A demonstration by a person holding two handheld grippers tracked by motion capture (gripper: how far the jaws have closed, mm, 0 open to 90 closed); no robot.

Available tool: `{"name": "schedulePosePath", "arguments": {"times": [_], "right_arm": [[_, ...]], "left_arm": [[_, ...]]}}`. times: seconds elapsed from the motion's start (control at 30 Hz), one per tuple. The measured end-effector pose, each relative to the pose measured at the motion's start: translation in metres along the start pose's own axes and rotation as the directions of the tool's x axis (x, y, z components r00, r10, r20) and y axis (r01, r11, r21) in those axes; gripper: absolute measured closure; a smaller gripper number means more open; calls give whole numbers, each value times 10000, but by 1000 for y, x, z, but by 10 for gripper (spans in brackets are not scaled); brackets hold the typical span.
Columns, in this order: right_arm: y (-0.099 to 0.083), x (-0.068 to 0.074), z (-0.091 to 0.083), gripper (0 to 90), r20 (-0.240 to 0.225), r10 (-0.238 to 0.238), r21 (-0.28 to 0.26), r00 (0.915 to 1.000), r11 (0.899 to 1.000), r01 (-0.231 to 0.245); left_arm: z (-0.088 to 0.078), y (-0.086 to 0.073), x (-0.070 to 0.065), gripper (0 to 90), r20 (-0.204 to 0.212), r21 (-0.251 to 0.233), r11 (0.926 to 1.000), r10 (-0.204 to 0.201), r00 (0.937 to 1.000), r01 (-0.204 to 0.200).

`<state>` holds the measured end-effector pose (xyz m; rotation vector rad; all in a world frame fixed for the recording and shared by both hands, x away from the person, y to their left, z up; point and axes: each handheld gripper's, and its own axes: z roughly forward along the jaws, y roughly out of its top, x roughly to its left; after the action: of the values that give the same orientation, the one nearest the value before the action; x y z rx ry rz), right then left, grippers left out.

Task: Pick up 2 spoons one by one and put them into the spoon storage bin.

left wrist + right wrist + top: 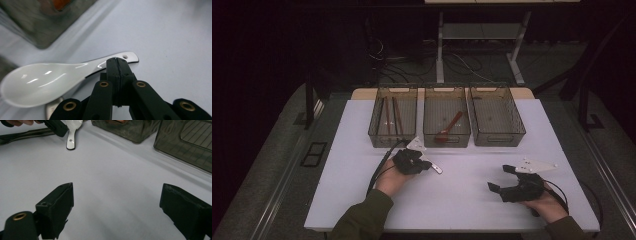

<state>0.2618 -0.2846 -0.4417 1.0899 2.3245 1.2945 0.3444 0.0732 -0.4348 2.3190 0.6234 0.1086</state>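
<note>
White spoon (pixel 47 80), left of centre in the high view on the table (pixel 462 195) below the left bin (pixel 393 117), is clamped at its handle by the left gripper (pixel 428 164); right gripper (pixel 502 178), lower right, stands wide and empty.

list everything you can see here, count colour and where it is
table: 1, white top, under everything
bins: 3, smoky see-through, in a row at the table's far edge
chopsticks: a few, reddish-brown, in the left bin; exact count unclear
red spoon: 1, lying in the middle bin
white spoon: 1, glossy white, on the table in front of the bins, its handle pinched by the left gripper
desk frame: 1, pale legs, on the floor behind the table
cables: several, dark, on the floor behind the table
left gripper: 1, black, jaws shut on the white spoon's handle
right gripper: 1, black, jaws open over bare table at the near right
sleeves: 2, olive green, at the bottom edge
</note>
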Motion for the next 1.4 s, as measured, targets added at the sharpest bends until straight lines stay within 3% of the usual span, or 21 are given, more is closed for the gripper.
{"name": "schedulePosePath", "arguments": {"times": [0.17, 0.5, 0.8, 0.9, 1.03, 1.4], "right_arm": [[0, 1, 0, 122, 8, -63, 51, 10000, 10000, 63], [0, 1, 1, 122, 22, -55, 62, 10000, 10000, 55], [0, 1, 2, 122, 14, -84, 115, 10000, 9999, 84], [-1, 1, 3, 122, -6, -64, 148, 10000, 9999, 64], [-1, 0, 3, 122, -27, -58, 138, 10000, 9999, 58], [-1, 1, 4, 122, -19, -68, 179, 10000, 9998, 68]], "left_arm": [[7, 1, -3, 890, 276, 54, 10000, 57, 9996, -58], [12, 4, -3, 890, 310, -67, 10000, 26, 9995, -24], [20, 12, -1, 890, 163, -137, 9999, -11, 9999, 13], [23, 16, 2, 890, 2, -233, 9996, 137, 9999, -137], [28, 21, 5, 889, -80, -369, 9990, -269, 9996, 265], [39, 31, 15, 890, -319, -508, 9955, -811, 9962, 794]]}}
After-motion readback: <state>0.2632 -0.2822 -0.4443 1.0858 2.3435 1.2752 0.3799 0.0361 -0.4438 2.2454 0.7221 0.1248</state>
